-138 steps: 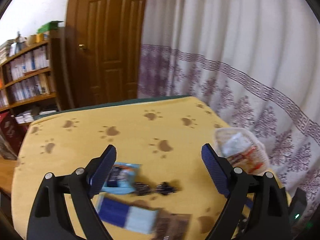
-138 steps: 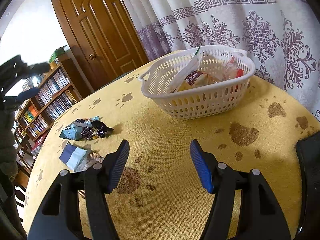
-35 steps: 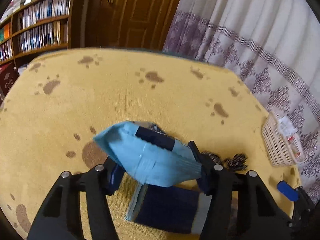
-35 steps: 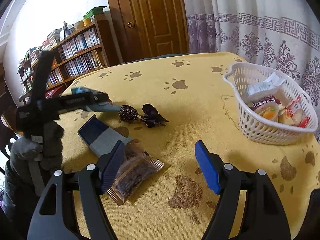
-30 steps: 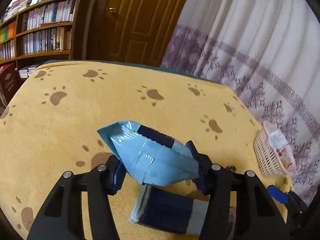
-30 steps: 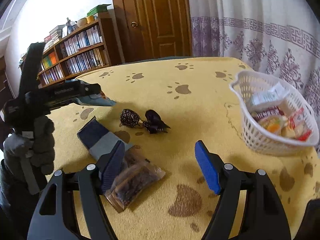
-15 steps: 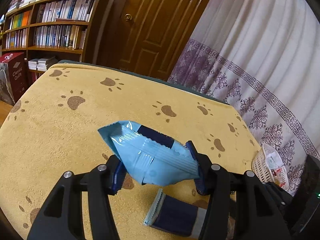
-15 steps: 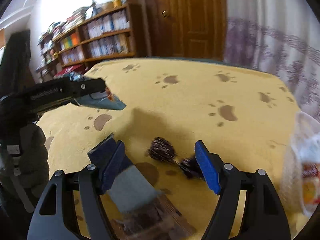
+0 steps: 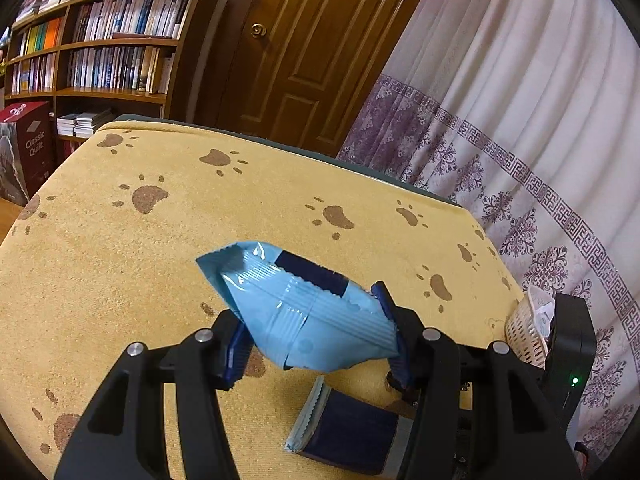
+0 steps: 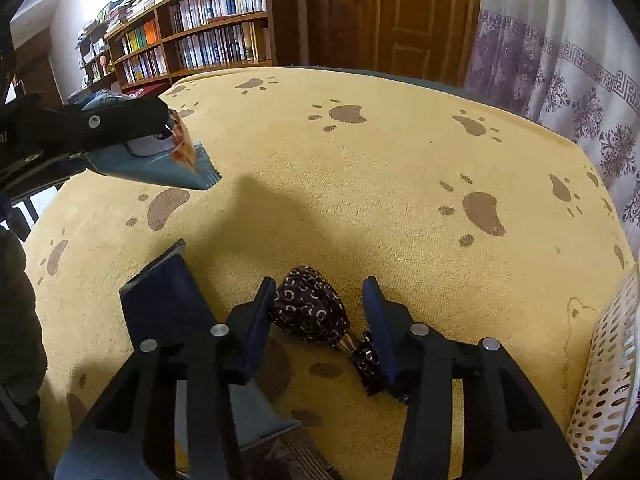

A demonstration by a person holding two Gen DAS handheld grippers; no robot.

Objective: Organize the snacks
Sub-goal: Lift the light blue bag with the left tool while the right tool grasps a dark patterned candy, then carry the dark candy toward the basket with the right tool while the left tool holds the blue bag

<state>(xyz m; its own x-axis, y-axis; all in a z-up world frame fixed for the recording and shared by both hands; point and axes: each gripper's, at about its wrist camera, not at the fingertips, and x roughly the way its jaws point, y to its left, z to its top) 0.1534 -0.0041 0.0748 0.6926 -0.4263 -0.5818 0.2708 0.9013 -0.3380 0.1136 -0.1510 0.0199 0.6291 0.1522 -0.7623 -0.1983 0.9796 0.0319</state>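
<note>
My left tongs (image 9: 316, 334) grip a light blue snack packet (image 9: 304, 316), held tilted above the yellow worktop (image 9: 160, 248). My right tongs (image 10: 320, 332) angle steeply down, closing around a dark patterned wrapped candy (image 10: 310, 312) lying on the worktop, pads not yet pressing.

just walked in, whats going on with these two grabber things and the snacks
A person is sorting snacks with a gripper in each hand. The left gripper holds a light blue packet up above the yellow paw-print cloth. The right gripper is closing around a dark patterned wrapped candy lying on the cloth. A dark blue packet lies beside it, and the white basket waits at the right.
</note>
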